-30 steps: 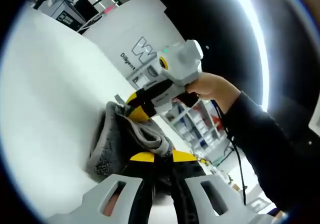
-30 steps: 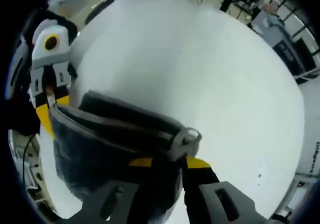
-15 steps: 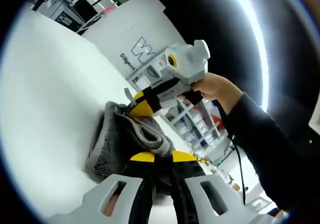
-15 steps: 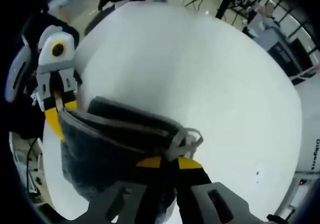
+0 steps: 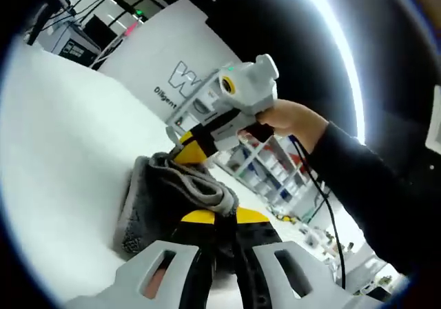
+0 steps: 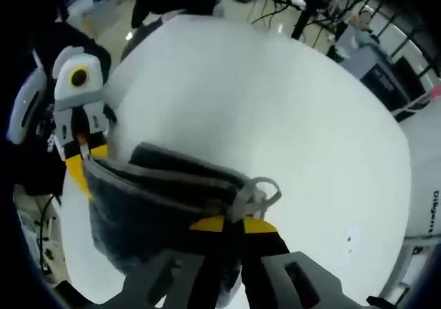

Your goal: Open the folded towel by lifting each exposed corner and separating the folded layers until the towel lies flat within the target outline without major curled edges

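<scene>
Left gripper view is showing the grey towel (image 5: 176,192) bunched and lifted off the white table (image 5: 62,136), its near corner pinched in the left gripper (image 5: 217,218); the right gripper (image 5: 187,150) is clamping the far corner; in the right gripper view the towel's (image 6: 151,198) top edge is running long from the right gripper (image 6: 231,224) across to the left gripper (image 6: 84,167), layers hanging doubled below; judging from this, pulling the hands apart along that edge is what would be opening the fold.
</scene>
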Demonstrator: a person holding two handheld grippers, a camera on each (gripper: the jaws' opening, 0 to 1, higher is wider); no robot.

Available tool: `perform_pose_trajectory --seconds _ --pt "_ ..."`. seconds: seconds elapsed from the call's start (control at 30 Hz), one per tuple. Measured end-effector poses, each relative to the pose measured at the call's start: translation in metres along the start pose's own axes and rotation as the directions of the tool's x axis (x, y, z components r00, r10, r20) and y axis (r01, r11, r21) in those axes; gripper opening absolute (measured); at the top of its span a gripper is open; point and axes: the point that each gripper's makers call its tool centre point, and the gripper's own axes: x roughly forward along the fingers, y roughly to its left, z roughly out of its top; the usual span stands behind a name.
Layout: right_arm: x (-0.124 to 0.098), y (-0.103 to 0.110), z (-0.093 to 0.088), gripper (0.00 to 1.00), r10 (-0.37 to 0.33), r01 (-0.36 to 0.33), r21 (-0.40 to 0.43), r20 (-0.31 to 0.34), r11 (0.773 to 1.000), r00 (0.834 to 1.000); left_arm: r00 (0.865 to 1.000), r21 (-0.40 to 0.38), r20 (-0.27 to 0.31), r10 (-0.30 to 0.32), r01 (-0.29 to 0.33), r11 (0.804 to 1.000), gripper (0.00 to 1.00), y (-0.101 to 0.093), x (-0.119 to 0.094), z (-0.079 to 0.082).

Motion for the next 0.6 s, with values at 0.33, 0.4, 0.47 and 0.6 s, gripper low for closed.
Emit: perform_pose_trajectory --seconds 0.33,0.4,0.47,0.6 --pt "-0.010 0.005 -0.001 0.00 -0.034 0.034 0.000 0.031 0.999 0.999 1.000 0.012 -0.001 -0.015 0.015 1.000 0.04 -0.008 0.001 0.002" --pt "-0.013 0.006 -0.001 0.00 -0.043 0.043 -0.002 0.036 0.999 0.998 1.000 0.015 -0.001 -0.018 0.018 1.000 0.04 -0.009 0.001 0.003" --pt "-0.017 0.003 0.002 0.00 -0.053 0.053 -0.003 0.041 0.999 0.998 1.000 0.020 -0.001 -0.023 0.023 1.000 0.04 -0.012 0.001 0.003" --pt "-0.018 0.000 0.002 0.00 -0.071 0.070 0.002 0.052 0.998 0.996 0.999 0.014 0.001 -0.033 0.033 0.999 0.04 -0.016 0.000 0.004"
